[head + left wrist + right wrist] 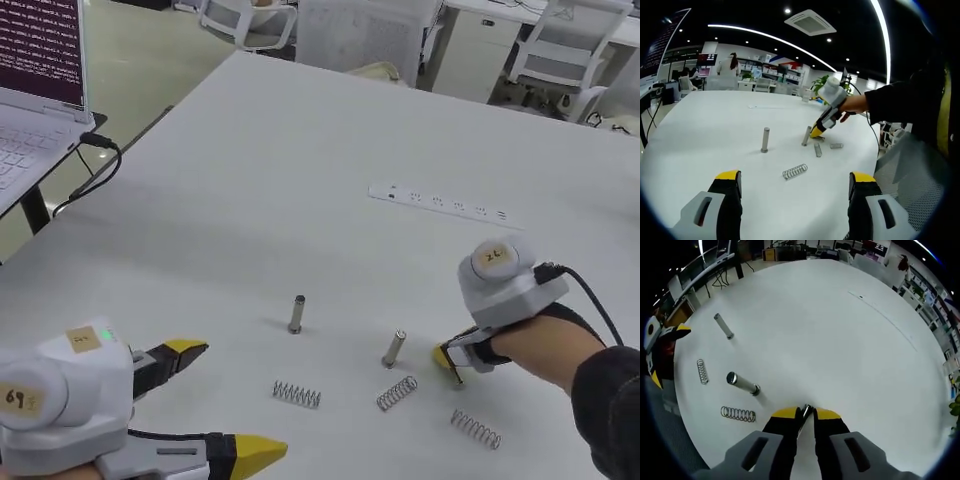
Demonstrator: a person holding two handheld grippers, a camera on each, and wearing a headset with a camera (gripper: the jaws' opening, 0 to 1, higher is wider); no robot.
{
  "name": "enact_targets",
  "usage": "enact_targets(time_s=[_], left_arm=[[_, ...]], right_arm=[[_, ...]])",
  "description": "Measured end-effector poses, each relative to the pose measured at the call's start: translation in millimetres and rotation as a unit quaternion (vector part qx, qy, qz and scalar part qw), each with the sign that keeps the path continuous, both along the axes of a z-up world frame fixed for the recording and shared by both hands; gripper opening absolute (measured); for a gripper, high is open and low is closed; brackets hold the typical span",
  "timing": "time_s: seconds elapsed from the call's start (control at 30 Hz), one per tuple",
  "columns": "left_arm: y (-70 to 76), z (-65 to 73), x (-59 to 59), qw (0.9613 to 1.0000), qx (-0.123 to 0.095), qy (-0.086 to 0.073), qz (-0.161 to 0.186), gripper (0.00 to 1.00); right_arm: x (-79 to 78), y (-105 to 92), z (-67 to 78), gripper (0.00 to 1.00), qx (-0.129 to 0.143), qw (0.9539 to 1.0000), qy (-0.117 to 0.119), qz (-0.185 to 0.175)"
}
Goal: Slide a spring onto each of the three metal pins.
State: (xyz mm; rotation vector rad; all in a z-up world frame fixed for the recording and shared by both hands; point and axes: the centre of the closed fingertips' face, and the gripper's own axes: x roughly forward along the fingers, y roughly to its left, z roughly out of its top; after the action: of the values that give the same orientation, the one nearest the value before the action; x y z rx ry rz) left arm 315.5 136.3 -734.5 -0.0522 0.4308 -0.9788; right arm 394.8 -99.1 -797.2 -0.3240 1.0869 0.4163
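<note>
One short silver cylindrical metal pin (297, 313) is stood upright toward the near edge of the white tabletop (300, 150). A second silver metal pin (394, 348) is stood on its base just to the right of it. A third, thin metal pin (806, 410) is gripped at the tips of the right tongs (807, 413), which are closed on it, yellow-tipped and angled down at the tabletop just right of the second silver metal pin. Only the end of that pin is seen between the tips.

Three small coiled steel wire springs are laid flat and loose on the tabletop, closer to the near edge than the pins. The left spring (297, 394) is placed in front of the first pin. The middle spring (397, 392) is placed just in front of the second pin. The right spring (475, 429) is placed nearest the edge, below the right tongs.

The left tongs (228, 400) are held wide open with nothing between them, over the near-left part of the tabletop and well apart from the pins.

A flat white power strip (440, 203) is laid farther back toward the right edge. An open laptop (30, 80) with a black cable (95, 170) is seen off the left edge.
</note>
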Motion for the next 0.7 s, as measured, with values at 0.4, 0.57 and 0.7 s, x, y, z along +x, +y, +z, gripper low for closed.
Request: enact_targets(time_s=[0.4,0.57,0.7], left_arm=[[0.3,0.0,0.9,1.0000,-0.001,-0.001,0.001,0.86],[-1.2,1.1,0.6,1.0000,-0.001,-0.003,0.000,0.85],[-1.2,1.1,-0.5,1.0000,0.001,-0.004,-0.001,0.85]], right_arm=[[2.4,-3.7,-1.4,0.06,0.005,0.9987,0.027,-0.043],[1.5,-3.3,-1.1,0.05,0.004,0.9986,0.025,-0.046],[0.1,-3.0,-1.0,0.05,0.002,0.9991,0.011,-0.042]])
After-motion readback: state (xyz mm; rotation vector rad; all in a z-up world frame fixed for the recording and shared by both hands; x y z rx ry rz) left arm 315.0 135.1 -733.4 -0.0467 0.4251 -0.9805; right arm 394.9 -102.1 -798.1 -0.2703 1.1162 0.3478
